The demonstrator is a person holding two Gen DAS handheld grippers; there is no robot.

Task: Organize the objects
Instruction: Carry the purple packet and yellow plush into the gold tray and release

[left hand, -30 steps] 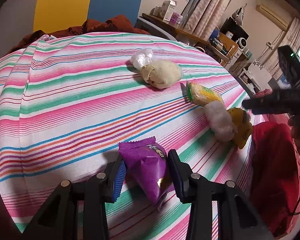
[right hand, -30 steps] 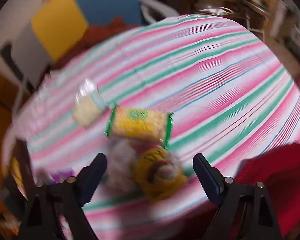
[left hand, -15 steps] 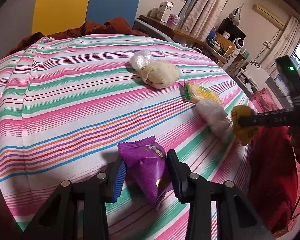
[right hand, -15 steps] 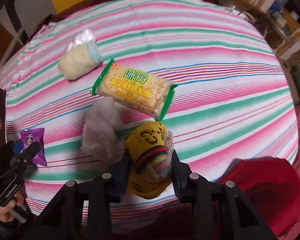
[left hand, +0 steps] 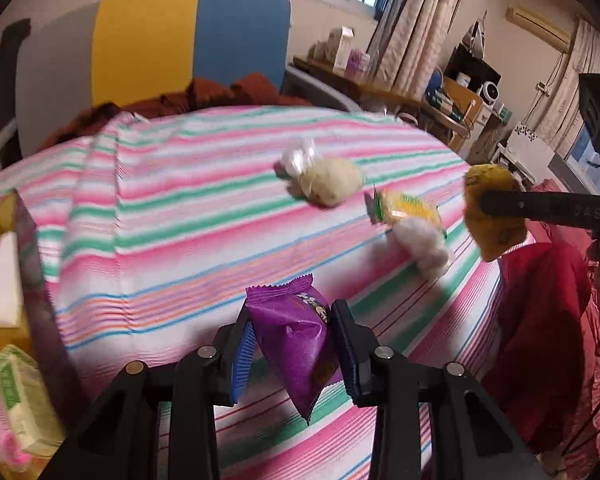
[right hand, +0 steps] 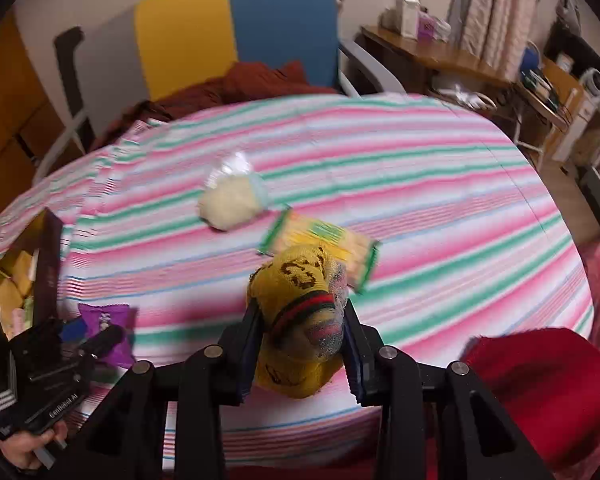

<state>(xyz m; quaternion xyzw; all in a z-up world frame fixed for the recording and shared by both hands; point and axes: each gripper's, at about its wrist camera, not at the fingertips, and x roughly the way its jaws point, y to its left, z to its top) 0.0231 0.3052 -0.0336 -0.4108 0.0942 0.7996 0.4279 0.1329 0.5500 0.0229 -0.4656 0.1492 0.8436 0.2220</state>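
Now, left wrist view: your left claw (left hand: 292,354) is clamped on the purple snack packet (left hand: 296,340), lifted off the striped tabletop (left hand: 172,232); box (left hand: 32,300) at left looks like the drop spot. Right wrist view: your right claw (right hand: 300,344) pinches the yellow sock bundle (right hand: 300,308) level above the tabletop; carry it left next.

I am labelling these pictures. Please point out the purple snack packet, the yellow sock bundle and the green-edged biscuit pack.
purple snack packet (left hand: 296,344), left wrist view, middle of wrapper.
yellow sock bundle (right hand: 300,280), right wrist view, upper yellow part.
green-edged biscuit pack (right hand: 340,240), right wrist view, yellow top face.
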